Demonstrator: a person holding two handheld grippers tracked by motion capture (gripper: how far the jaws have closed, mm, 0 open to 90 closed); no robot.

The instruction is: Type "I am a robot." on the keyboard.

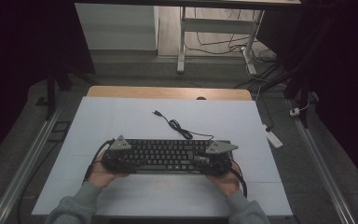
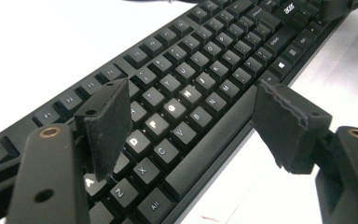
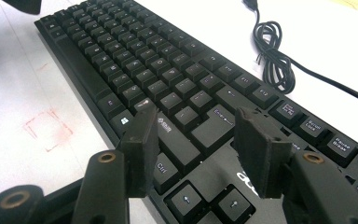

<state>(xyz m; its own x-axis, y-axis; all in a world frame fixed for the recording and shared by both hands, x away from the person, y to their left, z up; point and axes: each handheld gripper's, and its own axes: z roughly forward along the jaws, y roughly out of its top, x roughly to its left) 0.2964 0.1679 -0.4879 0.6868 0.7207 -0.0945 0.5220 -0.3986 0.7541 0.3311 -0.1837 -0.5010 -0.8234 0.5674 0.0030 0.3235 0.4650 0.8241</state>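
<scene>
A black keyboard lies flat across the near middle of the white table. Its coiled cable runs back to a loose USB plug. My left gripper is at the keyboard's left end. In the left gripper view its jaws stand wide apart above the letter keys, with nothing between the pads. My right gripper is at the right end. Its jaws are apart over the Enter and Ctrl keys, gripping nothing. The cable coil lies behind the keyboard.
A faint red square mark is on the table in front of the keyboard. A wooden strip runs along the table's far edge. A white power strip lies on the floor to the right. Desk legs stand beyond the table.
</scene>
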